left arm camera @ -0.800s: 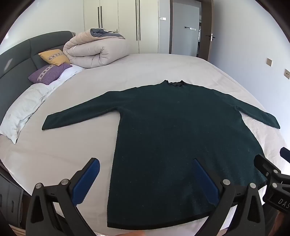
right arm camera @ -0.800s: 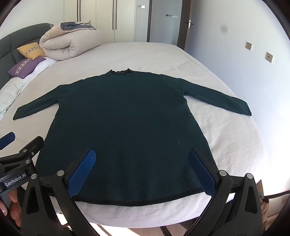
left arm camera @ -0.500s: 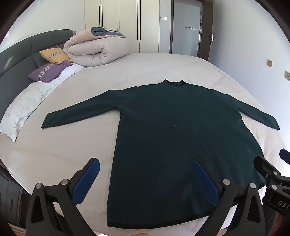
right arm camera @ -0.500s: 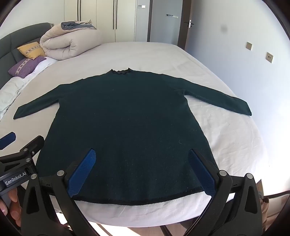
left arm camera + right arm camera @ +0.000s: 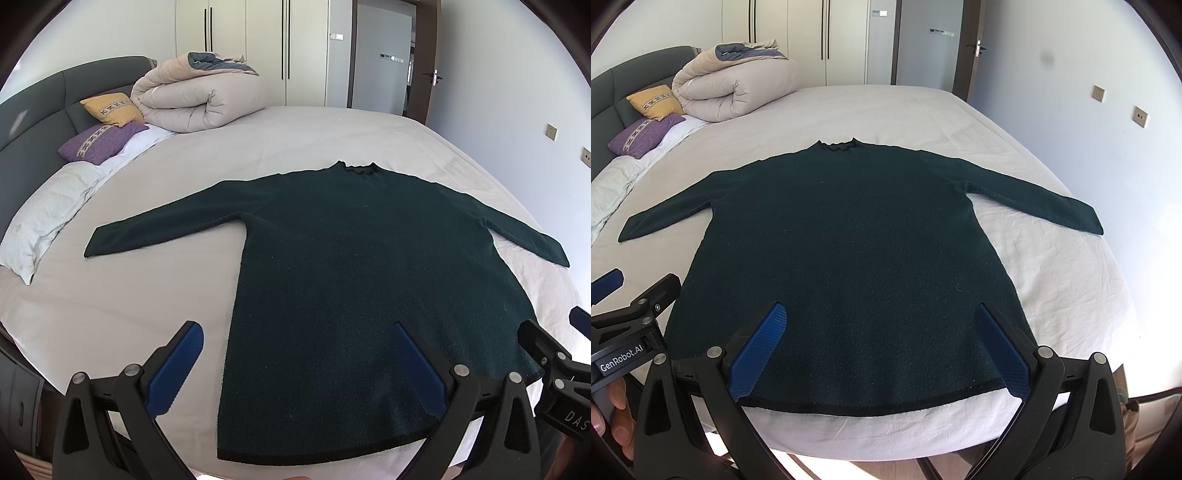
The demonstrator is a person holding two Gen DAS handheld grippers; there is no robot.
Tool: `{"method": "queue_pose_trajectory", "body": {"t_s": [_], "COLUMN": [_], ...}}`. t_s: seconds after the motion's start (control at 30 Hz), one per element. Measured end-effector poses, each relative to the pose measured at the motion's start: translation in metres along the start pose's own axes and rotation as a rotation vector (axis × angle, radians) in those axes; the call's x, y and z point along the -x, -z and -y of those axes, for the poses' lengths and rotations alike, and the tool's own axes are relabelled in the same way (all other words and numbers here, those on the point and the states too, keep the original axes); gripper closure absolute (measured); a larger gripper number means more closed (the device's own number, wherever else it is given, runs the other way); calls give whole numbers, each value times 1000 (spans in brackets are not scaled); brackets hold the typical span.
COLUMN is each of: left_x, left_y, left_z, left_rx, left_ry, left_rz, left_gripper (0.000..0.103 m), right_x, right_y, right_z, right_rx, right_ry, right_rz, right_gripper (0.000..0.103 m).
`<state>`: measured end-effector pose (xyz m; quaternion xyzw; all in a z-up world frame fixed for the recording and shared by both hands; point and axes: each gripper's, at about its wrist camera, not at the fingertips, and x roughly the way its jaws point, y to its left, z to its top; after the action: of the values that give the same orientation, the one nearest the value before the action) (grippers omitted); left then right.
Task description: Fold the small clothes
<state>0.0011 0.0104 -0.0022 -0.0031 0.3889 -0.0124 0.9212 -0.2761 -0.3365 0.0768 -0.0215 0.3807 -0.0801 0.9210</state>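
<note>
A dark green sweater (image 5: 369,277) lies flat on the bed (image 5: 295,140), spread face-up or face-down I cannot tell, with both long sleeves stretched straight out to the sides and its small frilled collar (image 5: 837,146) pointing away toward the far end of the mattress. A thin black band edges the hem (image 5: 871,406), which sits close to the near edge of the bed. The knit looks thick and slightly fuzzy, smooth with no folds in it.

The left claw (image 5: 295,369) hangs above the sweater's near left corner, its blue pads spread wide with nothing between them, one finger over bare sheet and the other over the cloth. The right claw (image 5: 879,350) is likewise spread wide and empty, both fingers above the hem. Whether either one touches the fabric is hard to judge. In the right wrist view a few fingers of the person's hand (image 5: 617,417) show at the lower left edge, mostly cut off.

Beyond the sweater's left sleeve, a rolled beige duvet (image 5: 199,99) sits on the bed by the dark padded headboard (image 5: 37,110), with a yellow cushion (image 5: 110,109), a purple cushion (image 5: 99,142) and a white pillow (image 5: 44,218) beside it. Past the collar stand white wardrobe doors (image 5: 251,48) and a doorway (image 5: 384,55). Nothing lies on the sweater itself.
</note>
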Motion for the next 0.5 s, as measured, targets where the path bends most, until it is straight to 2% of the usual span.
{"method": "queue_pose_trajectory", "body": {"t_s": [0.5], "left_x": [-2], "left_y": [1], "left_z": [1], "left_rx": [5], "left_ry": [-1], "left_rz": [-6], "left_gripper": [0], "right_x": [-1], "right_y": [2], "right_z": [-3], "right_rx": [2], "right_ry": [4], "right_rz": [-2], "right_gripper": [0]}}
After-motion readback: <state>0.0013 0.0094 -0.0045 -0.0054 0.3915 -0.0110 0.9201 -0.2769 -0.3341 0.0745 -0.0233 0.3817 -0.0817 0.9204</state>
